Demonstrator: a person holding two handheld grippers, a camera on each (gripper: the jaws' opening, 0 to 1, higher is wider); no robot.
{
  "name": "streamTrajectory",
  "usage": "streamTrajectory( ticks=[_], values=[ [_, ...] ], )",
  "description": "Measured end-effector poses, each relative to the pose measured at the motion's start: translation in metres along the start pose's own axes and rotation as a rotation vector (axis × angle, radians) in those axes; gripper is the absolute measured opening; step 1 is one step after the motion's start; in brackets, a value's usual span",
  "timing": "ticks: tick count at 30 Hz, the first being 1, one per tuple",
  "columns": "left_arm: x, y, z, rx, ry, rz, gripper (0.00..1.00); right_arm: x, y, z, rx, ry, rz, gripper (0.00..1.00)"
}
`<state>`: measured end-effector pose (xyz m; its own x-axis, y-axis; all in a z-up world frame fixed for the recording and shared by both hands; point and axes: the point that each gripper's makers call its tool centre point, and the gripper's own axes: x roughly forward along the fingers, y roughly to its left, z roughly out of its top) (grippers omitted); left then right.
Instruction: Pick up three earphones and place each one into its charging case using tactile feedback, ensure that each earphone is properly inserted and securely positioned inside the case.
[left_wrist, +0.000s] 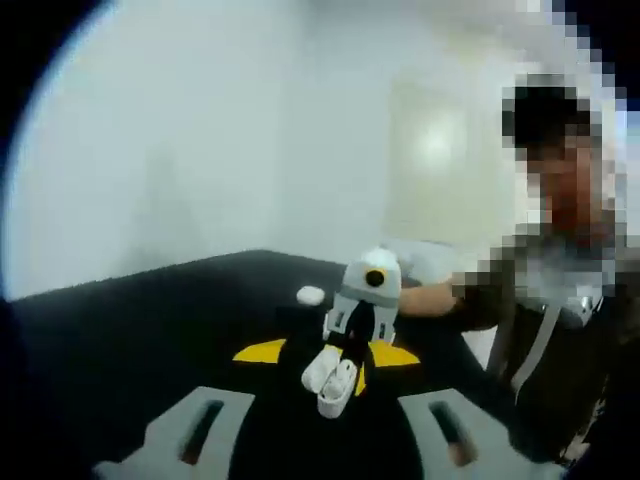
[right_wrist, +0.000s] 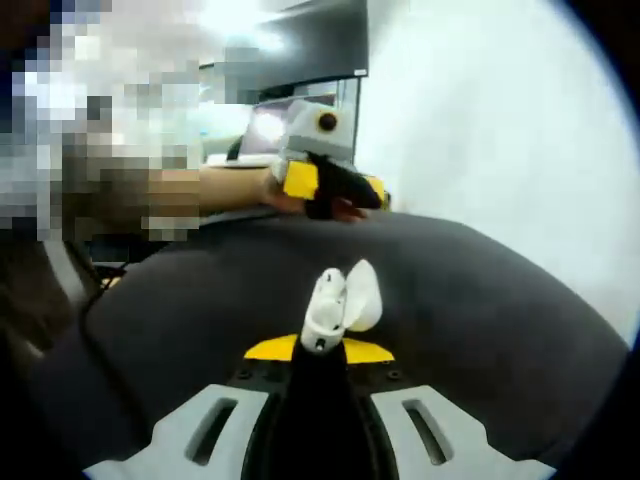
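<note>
I am looking at the open white charging case (right_wrist: 342, 300), which is sitting near the middle of the dark worktop (right_wrist: 480, 300), lid raised; in the left gripper view it (left_wrist: 333, 375) is lying just below the right gripper (left_wrist: 352, 322). A small white earphone (left_wrist: 310, 295) is resting further back toward the far edge. Both are looking light, smooth and slippery, so I am judging a gentle pinch across the earphone's body best. My left gripper (right_wrist: 345, 205) is hovering beyond the case; I cannot tell how wide either gripper is standing. Nothing is blocking the way.
</note>
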<state>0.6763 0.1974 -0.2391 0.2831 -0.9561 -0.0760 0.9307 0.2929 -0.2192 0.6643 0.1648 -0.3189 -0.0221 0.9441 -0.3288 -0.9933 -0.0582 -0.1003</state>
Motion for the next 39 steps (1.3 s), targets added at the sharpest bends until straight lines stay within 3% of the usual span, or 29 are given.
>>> streamTrajectory(
  ticks=[3, 6, 9, 11, 21, 29, 35, 39],
  values=[
    [0.007, -0.005, -0.007, -0.008, 0.008, -0.047, 0.16, 0.000, 0.000, 0.000, 0.000, 0.000, 0.000, 0.17],
    [0.011, -0.004, -0.014, -0.039, -0.003, -0.060, 0.23, 0.000, 0.000, 0.000, 0.001, -0.001, 0.001, 0.17],
    [0.013, -0.001, -0.026, -0.058, -0.004, -0.052, 0.37, 0.000, 0.000, 0.000, 0.004, -0.001, 0.003, 0.17],
    [0.014, -0.003, -0.033, 0.034, 0.040, -0.023, 0.40, 0.000, 0.000, 0.000, 0.005, -0.002, 0.003, 0.17],
    [0.020, -0.015, -0.046, 0.111, 0.090, -0.052, 0.48, 0.000, 0.002, 0.000, 0.017, -0.006, 0.011, 0.17],
    [0.020, -0.016, -0.048, 0.110, 0.112, -0.077, 0.41, -0.003, 0.003, 0.001, -0.010, 0.001, 0.044, 0.17],
    [0.022, -0.021, -0.052, 0.116, 0.125, -0.092, 0.43, -0.005, 0.006, 0.000, -0.033, -0.004, 0.075, 0.17],
    [0.024, -0.018, -0.058, 0.124, 0.159, -0.067, 0.41, -0.005, 0.006, 0.000, -0.043, -0.016, 0.078, 0.17]
  ],
)
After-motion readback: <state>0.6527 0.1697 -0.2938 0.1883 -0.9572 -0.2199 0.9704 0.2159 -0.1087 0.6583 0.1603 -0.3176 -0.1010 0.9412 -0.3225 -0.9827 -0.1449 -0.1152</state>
